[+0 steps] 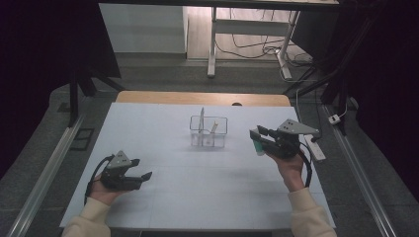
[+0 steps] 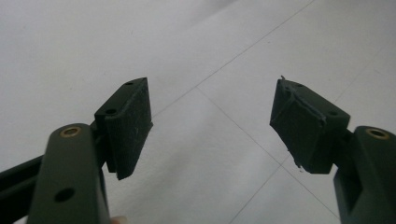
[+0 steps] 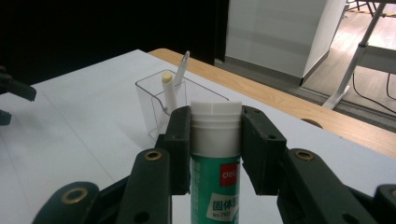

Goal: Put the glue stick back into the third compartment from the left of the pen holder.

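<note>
right gripper view puts the glue stick (image 3: 215,158) dead centre for me: a green tube with a white cap, pinched between my right gripper's (image 3: 215,149) two black jaws, which press on it just under the cap from both sides. i'll take the clear holder (image 3: 156,105) as my landmark. it stands beyond the glue stick, a see-through box with a white pen (image 3: 168,95) and a thinner pale stick (image 3: 182,70) leaning up out of it. from the high view, the glue stick (image 1: 258,146) hangs off the table (image 1: 207,197) to the right of the clear holder (image 1: 208,132), near it but apart, with my right gripper (image 1: 260,138) pointing toward the holder. my left gripper (image 1: 140,169) sits well apart from the holder, nearer to me and to its left, low over the white table, jaws spread wide with bare table (image 2: 210,154) between the pads (image 2: 133,126).
</note>
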The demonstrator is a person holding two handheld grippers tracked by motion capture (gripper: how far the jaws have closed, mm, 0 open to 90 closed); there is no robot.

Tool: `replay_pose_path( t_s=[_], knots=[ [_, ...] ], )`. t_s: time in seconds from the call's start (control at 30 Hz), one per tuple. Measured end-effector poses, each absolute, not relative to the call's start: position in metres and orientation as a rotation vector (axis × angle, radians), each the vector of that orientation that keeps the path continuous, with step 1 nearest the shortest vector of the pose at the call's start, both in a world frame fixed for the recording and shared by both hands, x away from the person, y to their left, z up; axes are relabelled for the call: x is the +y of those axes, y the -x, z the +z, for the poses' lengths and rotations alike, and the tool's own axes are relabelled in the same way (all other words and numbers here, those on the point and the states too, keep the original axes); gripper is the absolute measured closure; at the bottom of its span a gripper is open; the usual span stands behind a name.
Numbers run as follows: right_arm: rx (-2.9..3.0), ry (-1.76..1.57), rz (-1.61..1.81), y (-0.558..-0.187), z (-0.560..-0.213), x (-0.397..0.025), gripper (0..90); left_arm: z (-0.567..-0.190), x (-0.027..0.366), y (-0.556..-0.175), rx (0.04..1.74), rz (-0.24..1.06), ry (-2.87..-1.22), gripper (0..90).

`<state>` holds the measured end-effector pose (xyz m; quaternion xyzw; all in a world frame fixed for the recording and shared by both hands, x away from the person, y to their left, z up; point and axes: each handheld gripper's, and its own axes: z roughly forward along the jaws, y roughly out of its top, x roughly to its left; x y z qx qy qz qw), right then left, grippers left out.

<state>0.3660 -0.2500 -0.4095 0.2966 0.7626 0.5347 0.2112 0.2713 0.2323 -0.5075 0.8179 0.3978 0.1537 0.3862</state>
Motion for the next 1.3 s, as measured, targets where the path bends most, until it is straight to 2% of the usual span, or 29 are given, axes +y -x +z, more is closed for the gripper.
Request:
replay_pose_path(
  t_s=[1.3],
  knots=[
    [2.115, -0.796, 1.540, -0.385, -0.411, -0.214, 64.5, -0.507, 0.233, -0.271, 1.014, 0.390, -2.078, 29.3]
  ],
)
